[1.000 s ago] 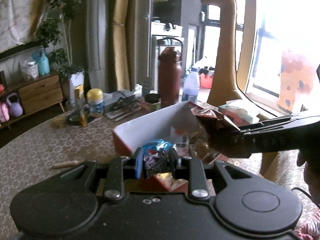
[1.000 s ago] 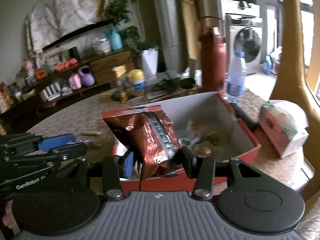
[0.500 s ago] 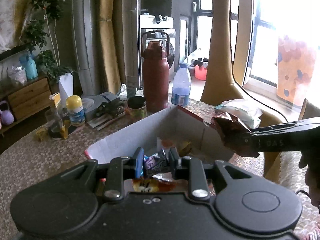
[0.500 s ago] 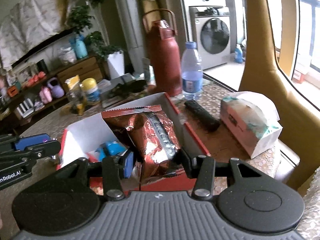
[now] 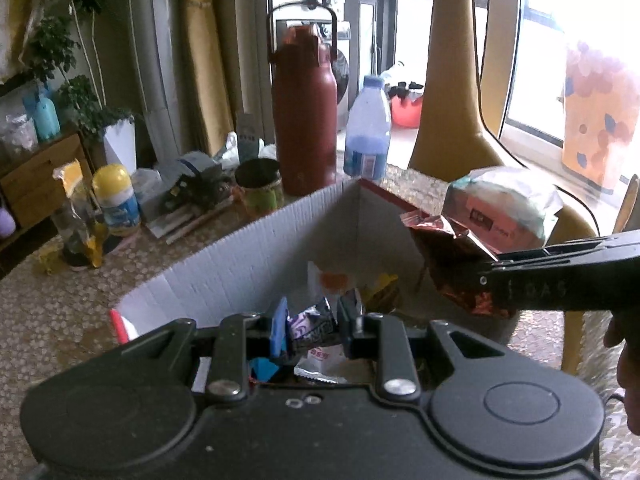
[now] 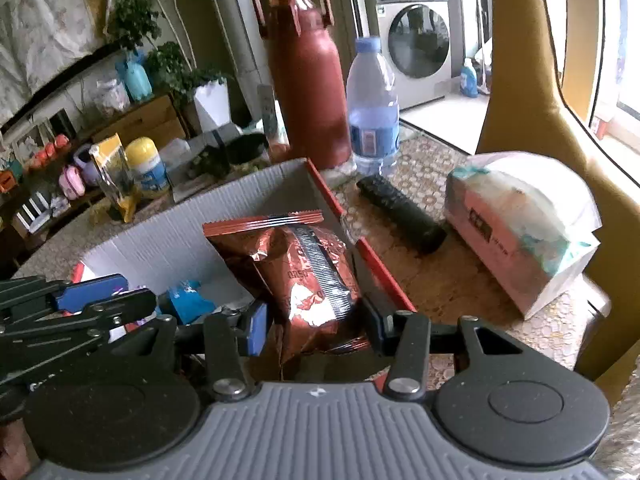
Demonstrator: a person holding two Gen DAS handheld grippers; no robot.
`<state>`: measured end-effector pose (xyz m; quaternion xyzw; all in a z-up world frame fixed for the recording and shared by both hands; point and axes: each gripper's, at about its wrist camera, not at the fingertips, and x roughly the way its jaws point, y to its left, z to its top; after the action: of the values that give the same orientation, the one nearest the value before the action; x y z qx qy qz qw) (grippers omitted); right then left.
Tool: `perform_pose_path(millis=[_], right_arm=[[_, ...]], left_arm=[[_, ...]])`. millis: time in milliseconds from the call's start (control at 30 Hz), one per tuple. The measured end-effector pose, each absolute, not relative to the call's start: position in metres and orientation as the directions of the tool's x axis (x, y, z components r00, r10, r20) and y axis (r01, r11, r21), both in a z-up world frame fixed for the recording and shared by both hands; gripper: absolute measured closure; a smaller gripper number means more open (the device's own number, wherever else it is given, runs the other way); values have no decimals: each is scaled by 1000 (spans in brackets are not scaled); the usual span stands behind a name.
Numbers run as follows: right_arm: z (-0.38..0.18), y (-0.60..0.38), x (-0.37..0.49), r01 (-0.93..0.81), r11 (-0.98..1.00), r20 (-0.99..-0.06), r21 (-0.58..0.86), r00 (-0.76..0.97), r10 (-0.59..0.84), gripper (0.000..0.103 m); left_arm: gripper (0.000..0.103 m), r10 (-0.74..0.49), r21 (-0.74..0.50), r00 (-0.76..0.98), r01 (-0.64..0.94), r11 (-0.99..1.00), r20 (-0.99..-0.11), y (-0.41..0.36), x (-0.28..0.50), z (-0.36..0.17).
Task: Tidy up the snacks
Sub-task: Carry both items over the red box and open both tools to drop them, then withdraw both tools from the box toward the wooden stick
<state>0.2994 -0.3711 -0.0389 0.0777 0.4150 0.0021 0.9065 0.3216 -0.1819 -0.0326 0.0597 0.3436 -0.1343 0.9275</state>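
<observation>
Holding both snacks over the box (image 6: 192,220) suits dropping: your right tongs (image 6: 316,324) grip the bag (image 6: 304,268), left tongs (image 5: 312,326) pinch a wrapper (image 5: 310,322).

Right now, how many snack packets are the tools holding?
2. The left tool grips a small purple wrapped snack; the right tool grips a shiny red-brown foil packet, both over the open cardboard box.

A bright window (image 5: 560,60) floods the right side with daylight — a white front-loading washing machine (image 6: 416,40) stands beyond. A low wooden sideboard (image 6: 140,120) lines the left wall (leafy green houseplants (image 6: 160,48) above), beside mustard-yellow curtains (image 5: 204,60).
</observation>
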Motion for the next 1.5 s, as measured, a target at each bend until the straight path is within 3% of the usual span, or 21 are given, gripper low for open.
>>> perform_pose_path(millis=[533,733,867,933,1000,1500], right_arm=[[-65,-358,316,53,996,-782,77,622,28,55],[-64,-358,315,53,995,-787,80,616,30,54],[-62,-357,312,50,995,-788,83,614,35,54],[-60,-357,309,52,995,-786,85,617,35,53],[-57,-358,306,53,994,-783,92,621,39,52],[-12,-345,260,16,994,-734,110,676,70,42]], left_arm=[[78,-190,4,612,301,954,-767,-186,350,-75],[73,-176,8,586,297,955,-791,-187,354,-79],[67,-177,11,595,299,954,-784,-188,350,-77],[58,-181,5,601,294,956,-778,-187,347,-74],[40,-185,2,618,289,957,-764,-185,342,-69],[25,-213,-15,697,278,960,-685,-166,295,-25]])
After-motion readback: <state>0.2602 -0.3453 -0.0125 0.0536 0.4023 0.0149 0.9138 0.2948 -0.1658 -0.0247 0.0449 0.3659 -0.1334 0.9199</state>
